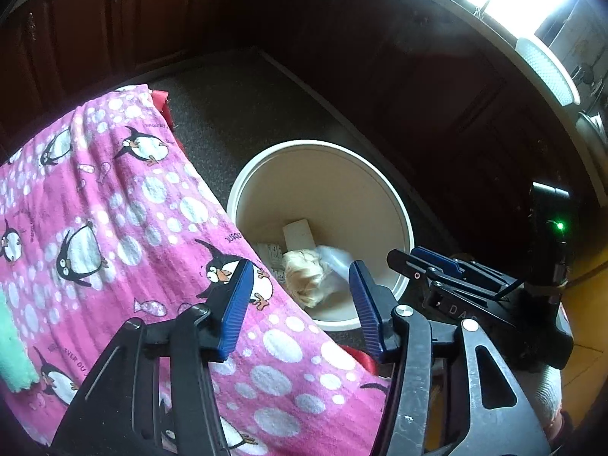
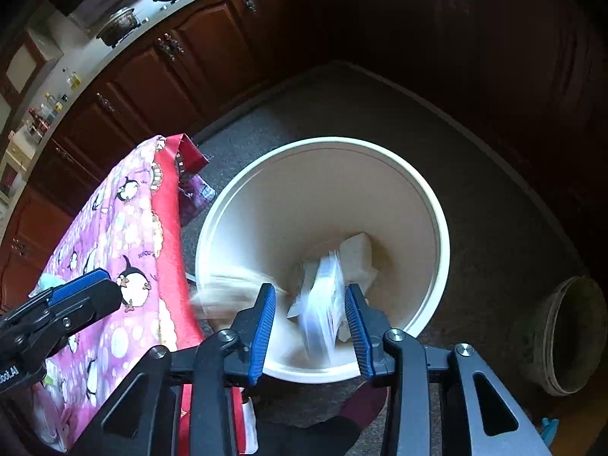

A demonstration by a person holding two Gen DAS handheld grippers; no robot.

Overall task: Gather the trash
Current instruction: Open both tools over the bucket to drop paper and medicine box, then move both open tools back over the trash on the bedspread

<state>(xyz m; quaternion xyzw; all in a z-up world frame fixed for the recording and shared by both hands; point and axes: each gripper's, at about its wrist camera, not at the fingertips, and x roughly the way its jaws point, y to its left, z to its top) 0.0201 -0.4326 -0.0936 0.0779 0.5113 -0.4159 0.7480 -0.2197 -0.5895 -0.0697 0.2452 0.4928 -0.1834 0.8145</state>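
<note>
A white bucket [image 1: 243, 174] [image 2: 440, 228] stands on the floor beside the table, with a pale carton [image 1: 298, 231] [image 2: 357, 254] and papers at its bottom. My left gripper [image 1: 300, 304] hangs over the bucket's near rim, jaws apart; a crumpled beige wad [image 1: 306, 277] shows between and below the pads, untouched by them. In the right wrist view that wad is a blurred streak [image 2: 231, 288]. My right gripper [image 2: 311, 326] is open over the bucket; a blurred clear plastic bag [image 2: 323, 300] [image 1: 334, 258] shows between its pads, not pressed by them. Each gripper appears in the other's view [image 1: 406, 256] [image 2: 106, 288].
The table to the left is covered by a pink penguin cloth [image 1: 114, 209] [image 2: 125, 228] over a red cloth [image 2: 169, 228]. Dark wooden cabinets [image 2: 212, 38] line the grey carpet. A grey basin [image 2: 570, 334] stands on the floor to the right of the bucket. A mint cloth [image 1: 11, 345] lies on the table.
</note>
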